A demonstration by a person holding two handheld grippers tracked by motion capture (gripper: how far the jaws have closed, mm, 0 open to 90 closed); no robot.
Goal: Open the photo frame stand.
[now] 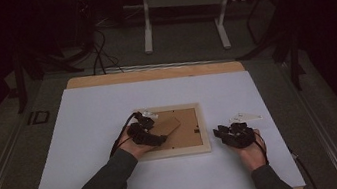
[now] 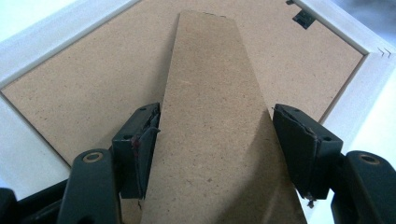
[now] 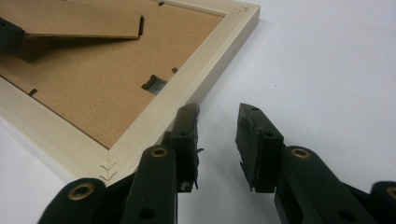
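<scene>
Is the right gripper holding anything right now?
No, the right gripper has its fingers apart over the bare white sheet, just beside the picture frame, with nothing between them.

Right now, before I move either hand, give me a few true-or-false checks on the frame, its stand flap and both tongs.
1. The picture frame lies back side up on the white sheet. True.
2. The left tongs straddle the fibreboard stand flap. True.
3. The right tongs are clamped on the frame's rail. False: they stand open over the white sheet, beside the frame's corner, with nothing between them.
4. The stand flap lies flat against the backing board. False: in the right gripper view its free end is raised off the board.
5. The frame is dark metal. False: pale wood.
</scene>
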